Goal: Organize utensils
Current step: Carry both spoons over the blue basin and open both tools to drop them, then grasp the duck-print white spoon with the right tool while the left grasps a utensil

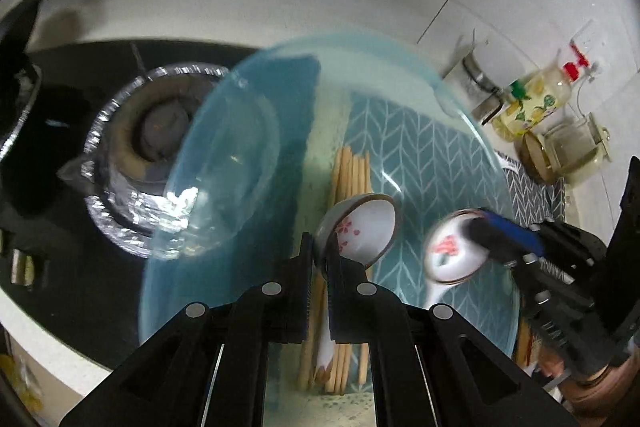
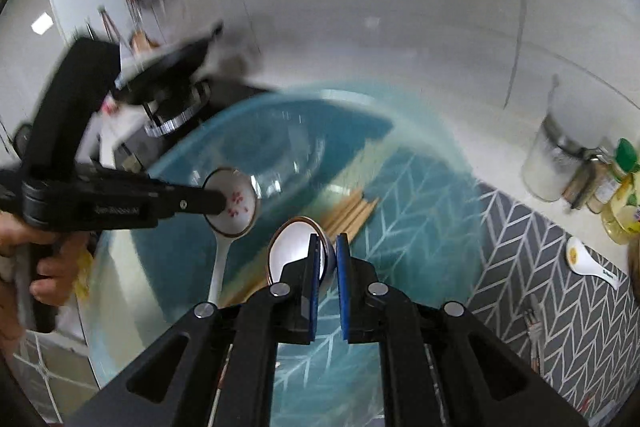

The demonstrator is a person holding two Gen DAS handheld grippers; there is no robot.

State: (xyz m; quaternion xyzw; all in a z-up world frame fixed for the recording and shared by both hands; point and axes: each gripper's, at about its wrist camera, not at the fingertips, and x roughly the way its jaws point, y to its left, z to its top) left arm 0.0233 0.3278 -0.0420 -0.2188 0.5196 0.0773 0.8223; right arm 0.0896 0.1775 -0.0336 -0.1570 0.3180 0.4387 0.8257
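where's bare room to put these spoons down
Free: the grey mat right of the blue basin, between the basin and a loose spoon. Crowded: jars along the wall, chopsticks and a glass bowl in the basin, the stove to its left.

Left gripper (image 1: 320,259): enters its own view from 6 o'clock, pointing toward 12, jaws clamped on the rim of a spoon (image 1: 360,231). Right gripper (image 2: 329,259): same pose in its view, blue pads (image 2: 343,267) pinching the edge of a second spoon (image 2: 294,247). In the right view, a hand (image 2: 44,259) at 9 o'clock grasps the left gripper's handle.
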